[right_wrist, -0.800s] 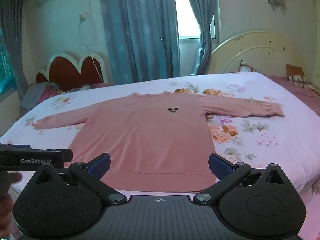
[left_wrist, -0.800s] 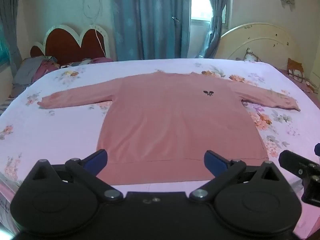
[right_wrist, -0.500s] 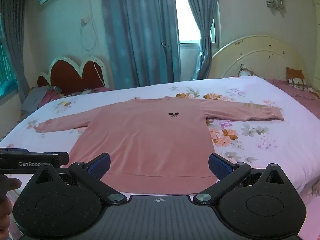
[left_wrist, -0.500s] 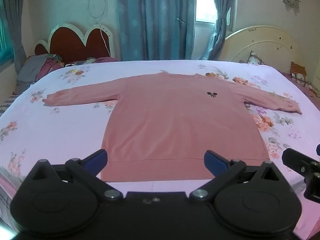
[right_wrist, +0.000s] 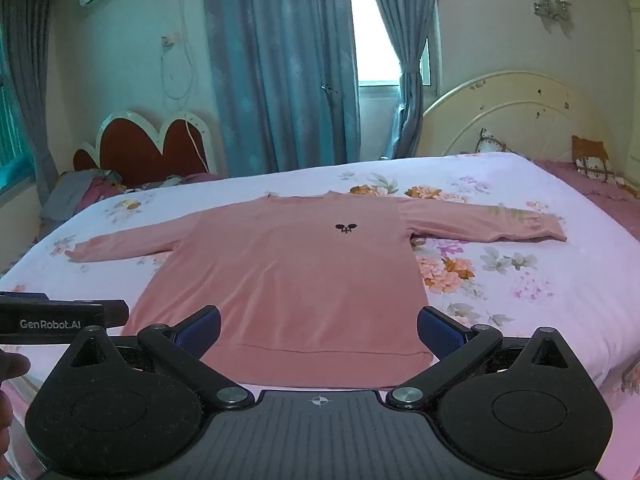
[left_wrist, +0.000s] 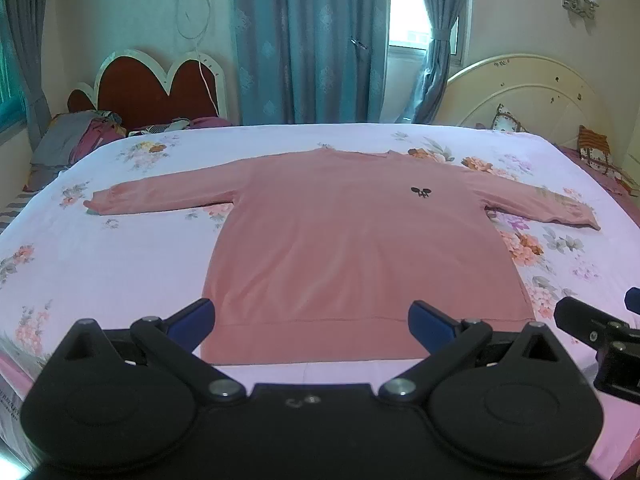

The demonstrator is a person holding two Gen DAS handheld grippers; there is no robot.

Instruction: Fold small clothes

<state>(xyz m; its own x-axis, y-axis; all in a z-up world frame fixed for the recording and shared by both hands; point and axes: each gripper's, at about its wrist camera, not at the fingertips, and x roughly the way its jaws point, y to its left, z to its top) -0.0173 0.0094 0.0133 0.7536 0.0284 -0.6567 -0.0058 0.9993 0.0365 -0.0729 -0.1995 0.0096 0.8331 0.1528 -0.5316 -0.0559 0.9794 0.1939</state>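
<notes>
Four blue fingers (left_wrist: 192,318), all spread; one pink sweater (left_wrist: 360,248), two beds (left_wrist: 120,264).

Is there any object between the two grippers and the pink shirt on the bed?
Nothing visible. The shirt lies flat on the bed, sleeves spread. Left gripper and right gripper are open above its near hem, with only bare sheet around it.

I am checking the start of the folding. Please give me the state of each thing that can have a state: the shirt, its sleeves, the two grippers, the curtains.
pink shirt: lies flat on the bed, front up, unfolded.
sleeves: both spread out to the sides.
left gripper: open, holds nothing, above the shirt's hem.
right gripper: open, holds nothing, above the hem.
curtains: middle one drawn, one by the window tied back.
</notes>
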